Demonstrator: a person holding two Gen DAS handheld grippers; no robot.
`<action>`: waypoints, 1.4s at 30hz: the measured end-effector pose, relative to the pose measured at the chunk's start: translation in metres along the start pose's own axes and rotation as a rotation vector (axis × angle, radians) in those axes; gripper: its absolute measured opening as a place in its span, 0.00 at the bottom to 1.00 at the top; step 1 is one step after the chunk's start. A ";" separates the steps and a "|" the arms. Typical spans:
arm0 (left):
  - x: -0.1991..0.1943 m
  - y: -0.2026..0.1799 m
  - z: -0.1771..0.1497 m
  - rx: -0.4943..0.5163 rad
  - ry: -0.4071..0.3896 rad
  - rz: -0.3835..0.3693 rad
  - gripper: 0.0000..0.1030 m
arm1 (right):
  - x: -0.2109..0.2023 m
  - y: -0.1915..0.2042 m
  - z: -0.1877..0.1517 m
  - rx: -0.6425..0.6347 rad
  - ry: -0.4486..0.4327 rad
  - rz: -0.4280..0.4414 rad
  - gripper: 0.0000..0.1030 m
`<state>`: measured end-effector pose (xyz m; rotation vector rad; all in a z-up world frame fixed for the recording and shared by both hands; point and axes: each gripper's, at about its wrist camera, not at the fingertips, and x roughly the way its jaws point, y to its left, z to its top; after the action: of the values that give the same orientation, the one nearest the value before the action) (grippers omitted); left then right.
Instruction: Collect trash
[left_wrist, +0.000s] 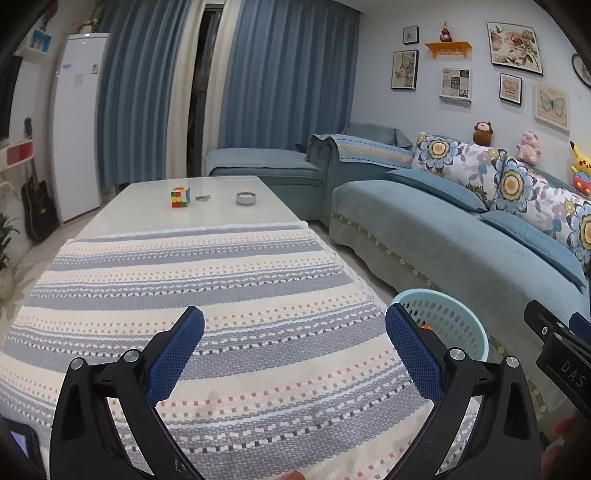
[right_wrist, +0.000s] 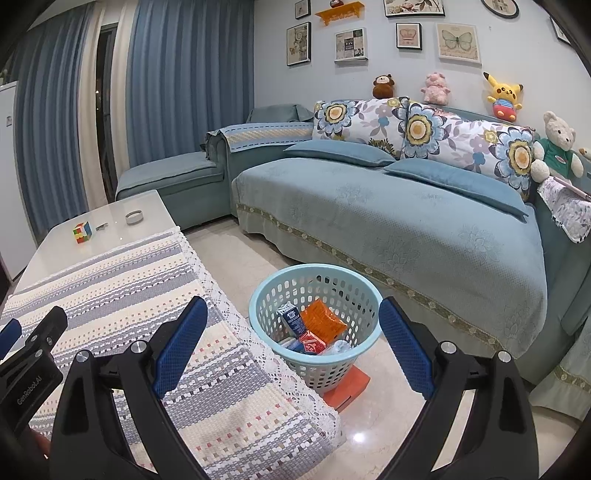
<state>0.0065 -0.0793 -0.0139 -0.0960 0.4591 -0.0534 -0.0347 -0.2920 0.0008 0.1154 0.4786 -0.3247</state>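
A light blue plastic basket (right_wrist: 354, 284) stands on the floor beside the table. It holds trash: an orange packet (right_wrist: 323, 319), a blue carton (right_wrist: 291, 317), a red box (right_wrist: 312, 341) and a pale crumpled piece. My right gripper (right_wrist: 291, 314) is open and empty, above the table's edge and the basket. My left gripper (left_wrist: 295, 328) is open and empty over the striped tablecloth (left_wrist: 207, 291). The basket's rim (left_wrist: 424, 295) shows in the left wrist view behind the right finger. The right gripper's body (left_wrist: 557, 350) shows at the left wrist view's right edge.
On the bare white tabletop (left_wrist: 147, 206) at the far end are a Rubik's cube (left_wrist: 180, 196), a small metal item (left_wrist: 203, 198) and a grey ring (left_wrist: 246, 198). A blue sofa (right_wrist: 388, 206) lies to the right. An orange flat box (right_wrist: 351, 387) sits under the basket.
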 end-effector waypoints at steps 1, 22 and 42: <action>0.000 0.000 0.000 0.000 0.000 0.000 0.93 | 0.001 0.000 0.000 -0.001 0.001 0.000 0.87; 0.003 0.003 0.000 0.004 -0.003 0.031 0.93 | 0.006 0.000 -0.001 -0.001 0.013 0.011 0.87; 0.006 0.002 0.001 0.034 0.005 0.072 0.93 | 0.007 -0.003 -0.002 -0.003 0.014 0.000 0.87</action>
<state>0.0121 -0.0774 -0.0154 -0.0460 0.4666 0.0097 -0.0305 -0.2969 -0.0047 0.1152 0.4930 -0.3233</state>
